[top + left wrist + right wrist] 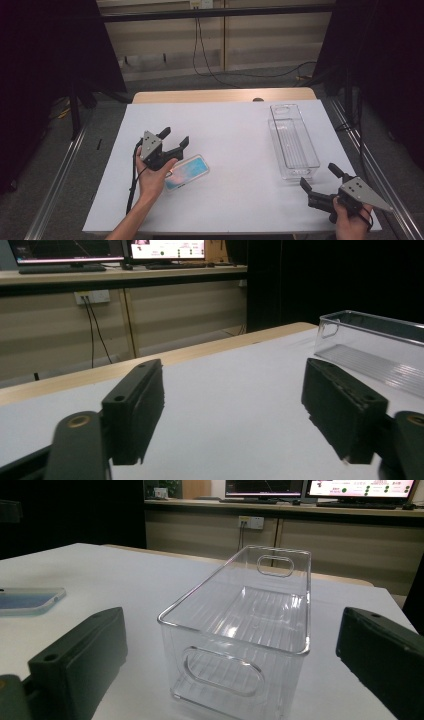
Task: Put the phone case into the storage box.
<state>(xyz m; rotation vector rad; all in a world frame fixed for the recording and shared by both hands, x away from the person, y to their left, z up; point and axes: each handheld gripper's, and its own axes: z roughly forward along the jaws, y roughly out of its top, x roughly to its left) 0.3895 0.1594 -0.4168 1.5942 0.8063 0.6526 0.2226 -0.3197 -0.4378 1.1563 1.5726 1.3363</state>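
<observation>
A phone (187,171) in a light blue case lies flat on the white table (235,125), left of centre. My left gripper (174,136) is just beyond the phone's left end, held in a hand, jaws open with nothing between them; in the left gripper view (237,410) only bare table shows between the pads. A clear plastic bin (292,142) with handle cut-outs stands empty at the right. My right gripper (320,176) is open near the table's front right corner, pointed at the bin's near end (240,625), apart from it. The phone (27,600) lies off to the left in the right gripper view.
The table's far edge is a wooden strip (225,95). Black curtains hang at both sides, and cables (210,60) run over the floor behind. Metal rails (55,180) flank the table. A bench with monitors (65,252) stands against the back wall.
</observation>
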